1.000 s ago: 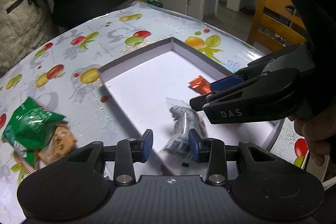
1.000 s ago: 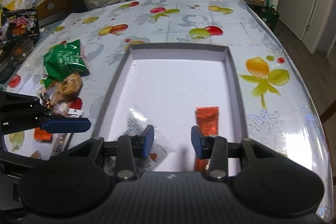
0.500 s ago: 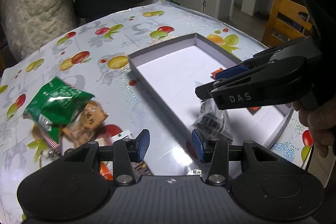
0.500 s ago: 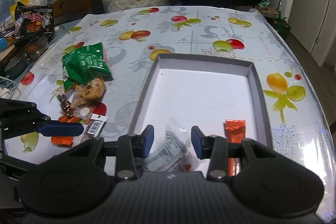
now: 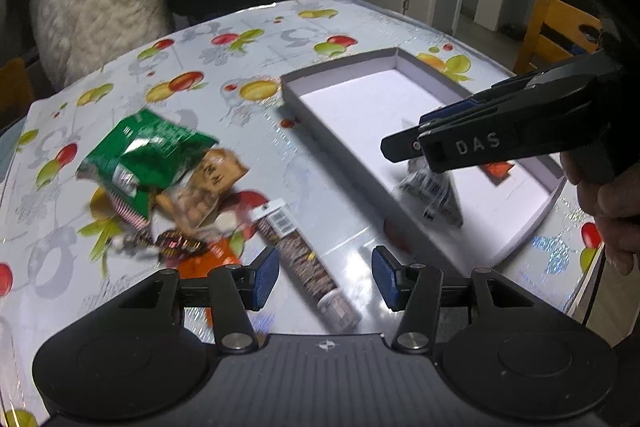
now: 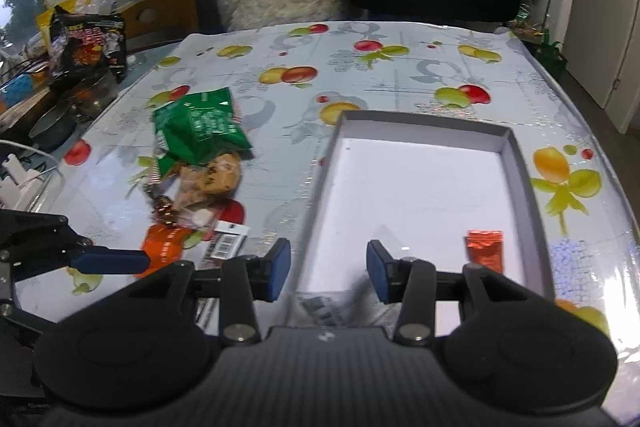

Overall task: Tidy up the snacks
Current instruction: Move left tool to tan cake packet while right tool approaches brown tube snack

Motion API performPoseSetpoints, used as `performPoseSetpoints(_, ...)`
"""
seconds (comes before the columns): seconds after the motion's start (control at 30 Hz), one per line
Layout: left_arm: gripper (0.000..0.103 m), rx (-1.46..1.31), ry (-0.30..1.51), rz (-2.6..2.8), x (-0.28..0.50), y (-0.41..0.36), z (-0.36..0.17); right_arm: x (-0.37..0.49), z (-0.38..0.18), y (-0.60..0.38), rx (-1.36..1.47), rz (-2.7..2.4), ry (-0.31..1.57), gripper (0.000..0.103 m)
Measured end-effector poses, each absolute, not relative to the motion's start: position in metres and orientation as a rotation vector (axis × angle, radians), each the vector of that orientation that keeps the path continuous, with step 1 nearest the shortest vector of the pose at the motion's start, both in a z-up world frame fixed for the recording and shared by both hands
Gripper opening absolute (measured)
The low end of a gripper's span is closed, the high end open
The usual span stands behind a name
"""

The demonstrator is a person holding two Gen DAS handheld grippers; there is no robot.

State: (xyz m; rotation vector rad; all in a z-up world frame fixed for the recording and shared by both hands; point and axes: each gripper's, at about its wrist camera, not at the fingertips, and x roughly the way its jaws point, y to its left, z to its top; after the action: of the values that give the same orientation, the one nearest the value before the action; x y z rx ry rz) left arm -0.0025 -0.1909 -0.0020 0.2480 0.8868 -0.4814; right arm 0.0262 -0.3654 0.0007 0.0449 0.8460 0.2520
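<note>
Left wrist view: the left gripper [image 5: 324, 277] has left the tray [image 5: 516, 247], its jaws opening and empty above a brown snack bar [image 5: 308, 267]; the clear packet [image 5: 432, 193] is lying ahead-right in the tray.

Right wrist view: the right gripper [image 6: 328, 269], tilting downward, is sitting apart and empty over the tray's [image 6: 532, 195] near-left wall, an orange sachet [image 6: 484, 251] just right.

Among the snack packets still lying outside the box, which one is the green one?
The green packet at the far end of the pile. It partly covers the tan peanut packet; the brown stick packet and orange packet lie nearer the camera.
</note>
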Motion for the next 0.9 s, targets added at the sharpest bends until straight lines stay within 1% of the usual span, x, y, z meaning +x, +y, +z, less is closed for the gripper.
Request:
performPoseSetpoints(0.47,0.053,0.224,0.962,-0.436,-0.019,-0.150,-0.019,0.016,-0.004,-0.320,0.023,0.341,0.887,0.042)
performPoseSetpoints(0.9,0.057,0.220,1.016,-0.484,-0.021,-0.138,-0.037,0.020,-0.017,-0.291,-0.018,0.379,0.956,0.042)
